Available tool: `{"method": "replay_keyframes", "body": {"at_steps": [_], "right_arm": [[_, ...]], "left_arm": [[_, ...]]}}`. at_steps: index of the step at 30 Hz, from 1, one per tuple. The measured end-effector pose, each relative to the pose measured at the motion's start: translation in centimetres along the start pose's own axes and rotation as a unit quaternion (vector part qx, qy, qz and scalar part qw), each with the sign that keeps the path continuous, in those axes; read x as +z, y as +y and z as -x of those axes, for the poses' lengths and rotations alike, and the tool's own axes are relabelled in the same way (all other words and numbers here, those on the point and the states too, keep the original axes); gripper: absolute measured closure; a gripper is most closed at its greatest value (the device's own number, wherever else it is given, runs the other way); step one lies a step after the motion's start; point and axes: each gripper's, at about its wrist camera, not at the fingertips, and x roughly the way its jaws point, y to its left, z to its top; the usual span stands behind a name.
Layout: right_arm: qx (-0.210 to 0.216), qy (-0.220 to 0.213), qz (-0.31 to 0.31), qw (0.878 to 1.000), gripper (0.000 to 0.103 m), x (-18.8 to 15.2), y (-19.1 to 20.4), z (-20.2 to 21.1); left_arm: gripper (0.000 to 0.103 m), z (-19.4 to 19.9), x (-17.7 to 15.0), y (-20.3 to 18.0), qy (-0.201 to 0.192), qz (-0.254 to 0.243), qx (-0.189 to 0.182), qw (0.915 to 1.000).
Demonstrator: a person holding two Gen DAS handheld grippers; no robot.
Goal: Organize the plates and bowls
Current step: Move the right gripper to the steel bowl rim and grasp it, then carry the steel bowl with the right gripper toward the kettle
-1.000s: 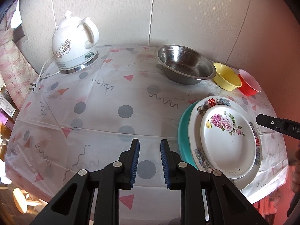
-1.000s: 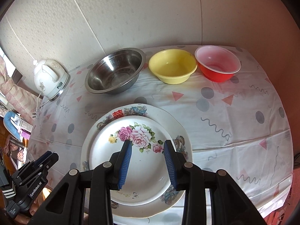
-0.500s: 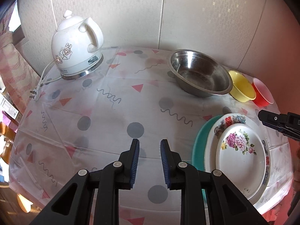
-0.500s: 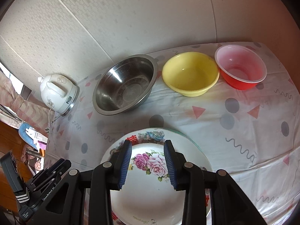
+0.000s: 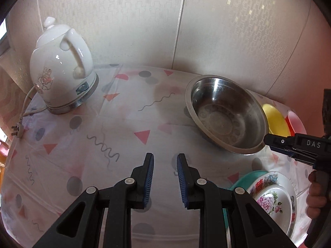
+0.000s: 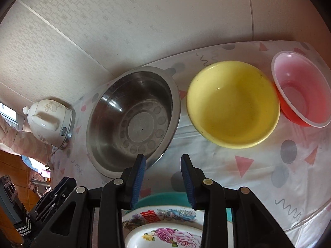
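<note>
A steel bowl point(image 6: 132, 122) point(image 5: 225, 113), a yellow bowl point(image 6: 232, 103) point(image 5: 276, 122) and a red bowl point(image 6: 302, 91) point(image 5: 294, 122) stand in a row along the wall. A stack of floral plates point(image 6: 163, 225) point(image 5: 273, 198) on a teal plate point(image 6: 161, 197) lies at the table's near edge. My right gripper point(image 6: 163, 161) is open and empty, above the plates, just in front of the steel bowl's near rim. My left gripper point(image 5: 165, 161) is open and empty over bare tablecloth, left of the steel bowl.
A white electric kettle point(image 5: 60, 76) point(image 6: 49, 122) stands at the back left, its cord and plug point(image 5: 16, 131) lying toward the table's left edge. The wall runs right behind the bowls. The right gripper also shows in the left wrist view point(image 5: 271, 142).
Both grippers have moved forward toward the wall and the bowls. The plate stack has dropped to the bottom of both views. Both stay open.
</note>
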Motion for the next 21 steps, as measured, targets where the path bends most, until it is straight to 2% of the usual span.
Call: {"method": "replay_keyframes", "body": {"at_steps": [3,5,8,12,16,18,19,21], "right_arm": [[0.001,0.003,-0.003,1.000,0.067,0.8,-0.3,-0.9],[0.000,0.004,-0.006,1.000,0.067,1.1,-0.5,-1.4],[-0.001,0.008,-0.007,1.000,0.067,1.5,-0.9,-2.1],[-0.001,0.009,0.009,1.000,0.072,1.7,-0.7,-2.6],[0.002,0.011,0.022,1.000,0.079,2.1,-0.3,-3.2],[0.000,0.013,0.028,1.000,0.082,2.2,-0.1,-3.5],[0.001,0.014,0.031,0.999,0.083,2.3,0.1,-3.6],[-0.003,0.014,0.039,0.999,0.083,2.3,0.4,-3.7]], "left_arm": [[0.075,-1.4,1.5,-0.2,-0.003,0.005,-0.017,0.9998],[0.069,-2.2,2.5,-0.5,-0.008,0.011,-0.034,0.9993],[0.067,-3.7,3.8,-0.8,-0.009,0.022,-0.054,0.9983],[0.065,-6.0,5.3,-1.5,-0.003,0.015,-0.057,0.9983],[0.065,-7.9,5.8,-2.0,0.016,0.014,-0.081,0.9965],[0.071,-8.6,5.8,-2.3,0.019,0.011,-0.085,0.9961],[0.084,-8.9,5.7,-2.4,0.023,0.011,-0.083,0.9962],[0.085,-9.0,5.6,-2.5,0.022,0.014,-0.087,0.9959]]}}
